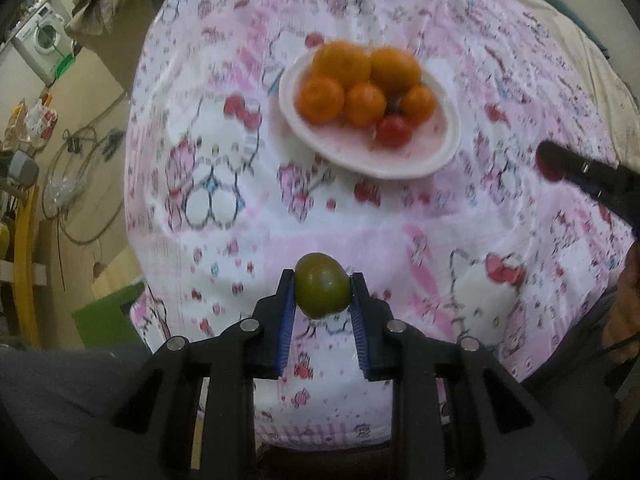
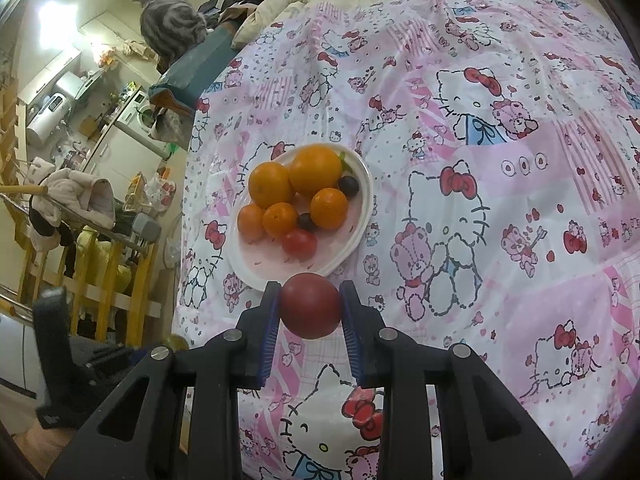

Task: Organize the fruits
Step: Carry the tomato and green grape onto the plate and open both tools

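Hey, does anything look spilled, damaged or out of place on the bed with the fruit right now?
Nothing looks spilled or damaged. The white plate sits flat on the patterned cover, with oranges and small fruit piled inside its rim. The only fruit off it are the green one in the left claw and the dark red one in the right claw.

A lived-in home: washing machine (image 1: 43, 37), cartoon-print tablecloth (image 2: 500, 208), probably a tabby cat (image 2: 170, 26) perched behind.
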